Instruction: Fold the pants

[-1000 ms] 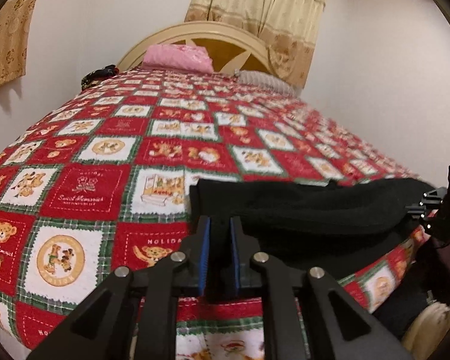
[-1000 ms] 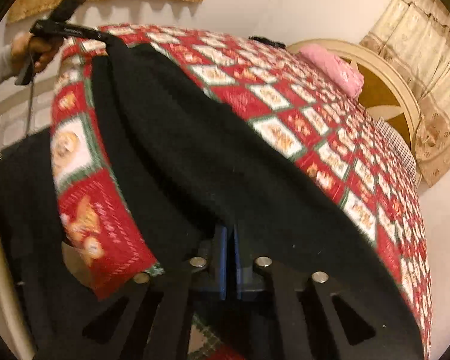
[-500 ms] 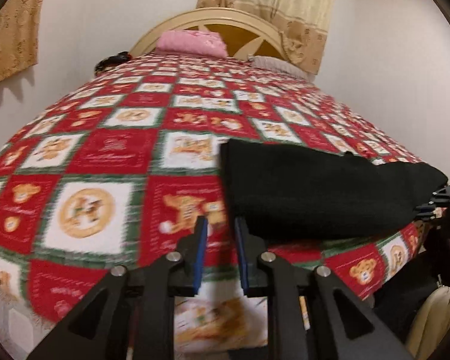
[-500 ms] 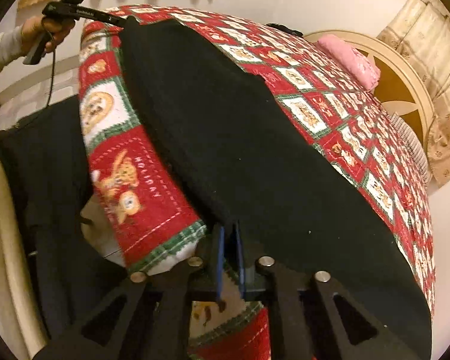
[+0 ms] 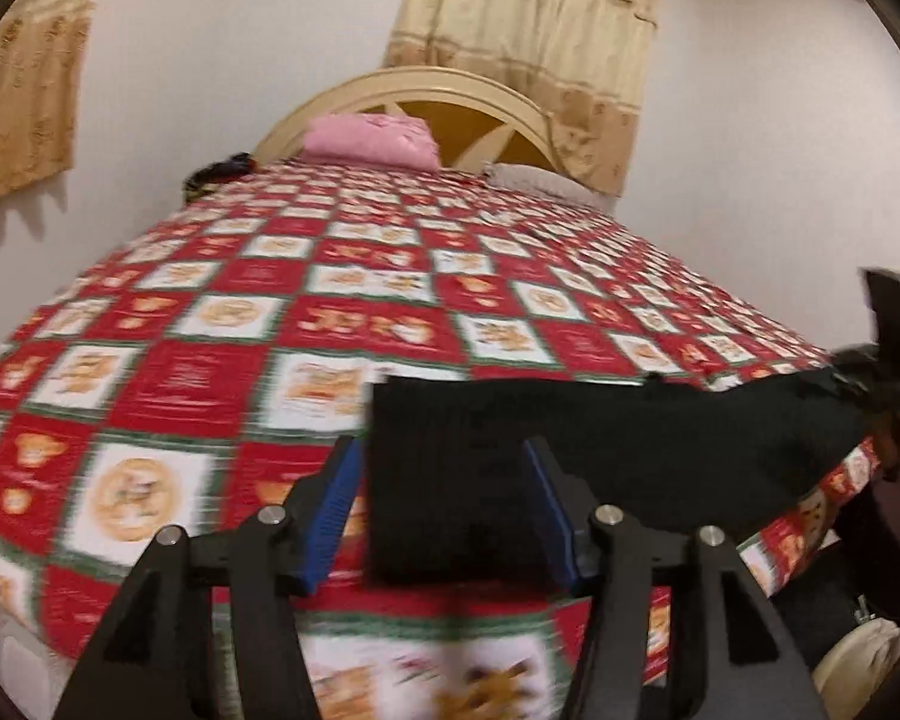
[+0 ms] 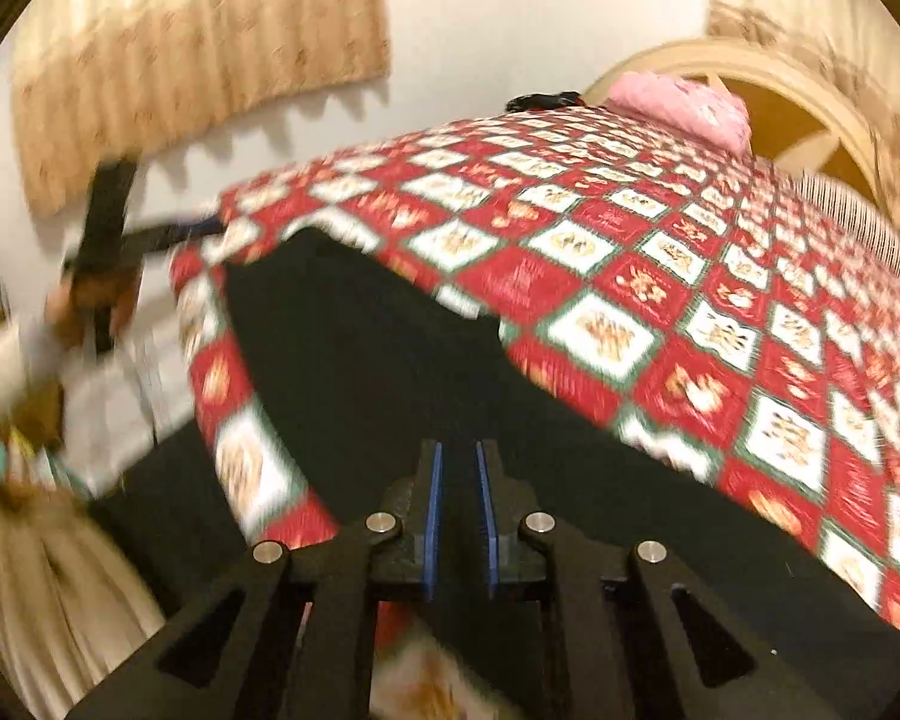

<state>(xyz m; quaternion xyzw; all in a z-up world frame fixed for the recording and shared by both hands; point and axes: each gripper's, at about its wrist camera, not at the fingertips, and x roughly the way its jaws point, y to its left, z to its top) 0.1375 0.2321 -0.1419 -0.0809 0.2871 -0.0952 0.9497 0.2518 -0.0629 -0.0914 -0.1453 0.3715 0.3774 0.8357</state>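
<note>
red, white and green patchwork bedspread (image 5: pixel 210 312) over the whole bed; cream arched headboard (image 5: pixel 450 84) at the far end, with a pink pillow (image 5: pixel 371 141) against it and a striped grey pillow (image 5: pixel 546 180) just beside it toward the far right corner. small dark item (image 5: pixel 219 171) at the far left corner, too blurred to name. beige curtains (image 5: pixel 528 30) behind the headboard, more curtain (image 6: pixel 198 54) on the side wall. nothing on the spread between the tongs and the pants

black pants (image 5: pixel 600 456) flat along the near edge of the bed, folded into a long band, long axis parallel to that edge. square-cut end toward the near left part of the bed, other end reaching the near right corner and sloping off it

left gripper (image 5: pixel 444 510) over the near edge, blue pads (image 5: pixel 333 504) spread wide apart, straddling the square end of the pants; contact with the cloth not clear through the blur. in the right wrist view, same tool (image 6: pixel 114 234) seen at the far end of the dark band, in the person's left hand (image 6: pixel 93 306)

right gripper (image 6: pixel 457 516) above the pants (image 6: pixel 390 372) at the corner end, pads (image 6: pixel 432 516) close with a narrow gap, nothing visibly pinched between them; band runs straight away from it along the bed edge. from the left wrist view, this tool (image 5: pixel 888 330) just at the pants' right end, jaw state not readable there
</note>
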